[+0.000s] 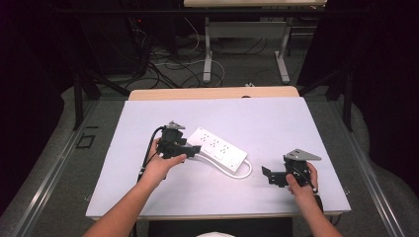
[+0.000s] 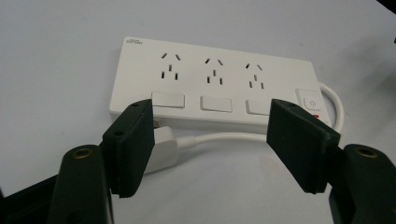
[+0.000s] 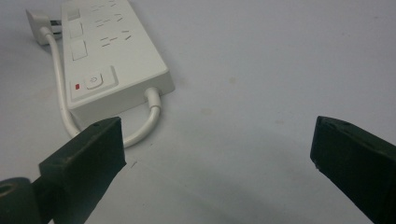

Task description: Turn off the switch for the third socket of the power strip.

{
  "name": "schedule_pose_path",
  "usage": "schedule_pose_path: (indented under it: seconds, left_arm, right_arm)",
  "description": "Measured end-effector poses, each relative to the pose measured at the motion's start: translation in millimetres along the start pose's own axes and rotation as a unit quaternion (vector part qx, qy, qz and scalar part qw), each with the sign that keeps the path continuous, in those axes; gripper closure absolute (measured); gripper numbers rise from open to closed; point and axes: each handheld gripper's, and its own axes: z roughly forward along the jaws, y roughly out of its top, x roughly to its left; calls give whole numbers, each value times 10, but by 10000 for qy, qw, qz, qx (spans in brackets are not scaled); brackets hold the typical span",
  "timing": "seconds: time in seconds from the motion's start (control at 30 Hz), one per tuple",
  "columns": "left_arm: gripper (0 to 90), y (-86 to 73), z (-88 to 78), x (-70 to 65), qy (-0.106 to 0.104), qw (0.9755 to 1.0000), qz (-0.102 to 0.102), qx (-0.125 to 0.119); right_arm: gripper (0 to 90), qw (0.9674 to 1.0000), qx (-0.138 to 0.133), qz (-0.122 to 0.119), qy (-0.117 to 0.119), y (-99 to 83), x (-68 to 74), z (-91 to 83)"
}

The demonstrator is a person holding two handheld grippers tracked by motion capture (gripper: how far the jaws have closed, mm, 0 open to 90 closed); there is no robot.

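A white power strip (image 1: 217,148) with three sockets lies flat in the middle of the white mat. Its cable (image 1: 245,172) loops from the right end back along the near side. In the left gripper view the strip (image 2: 210,79) lies just beyond my left gripper (image 2: 212,111), whose jaws stand apart. The white plug (image 2: 163,147) rests on the mat between them, close against the left pad. My left gripper (image 1: 193,149) sits at the strip's left end. My right gripper (image 1: 267,176) hovers right of the strip, wide open over bare mat (image 3: 217,126). The strip (image 3: 107,51) and its cable loop (image 3: 140,133) lie to that view's left.
The mat (image 1: 257,118) covers a wooden table whose far edge (image 1: 212,93) shows. Beyond it, on the floor, stand the legs of another table (image 1: 207,59) and loose cables (image 1: 168,69). Dark frame posts stand at both sides.
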Motion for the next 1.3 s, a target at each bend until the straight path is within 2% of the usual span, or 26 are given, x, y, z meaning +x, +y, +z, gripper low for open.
schedule_pose_path:
  seconds: [0.03,0.1,0.43,0.5,0.53,0.67,0.8,0.97,1.17,1.3]
  left_arm:
    - [298,-5,-17,7,-10,10000,71,-2]
    - [290,-19,-51,10,-21,10000,80,-8]
    - [250,-129,-240,62,-28,9999,-122,41]
    - [218,-156,-268,78,9,9998,-190,27]
    - [176,-163,-295,102,-18,9998,-153,92]
    - [136,-208,-367,152,162,9996,-218,39]
    - [3,-247,-436,210,164,9995,-270,-26]
    - [3,-322,-522,301,268,9991,-286,-149]
    - [3,-455,-581,433,313,9972,-594,-333]
    - [3,-543,-609,521,411,9964,-679,-310]
  right_arm:
    - [25,10000,5,5,0,0,3,1]
    - [25,10000,-15,24,-22,-1,9,3]
    - [26,10000,-7,36,-18,-2,11,1]
    - [26,10000,-5,39,-19,-2,12,3]
    - [26,10000,-2,37,-19,-2,13,4]
    - [26,10000,-5,27,-14,-3,14,6]
    - [26,10000,15,64,-14,-1,24,6]
    - [26,10000,13,52,-10,-1,23,6]
    - [26,10000,24,38,-24,-2,23,6]
    - [26,10000,12,47,-11,-3,23,11]
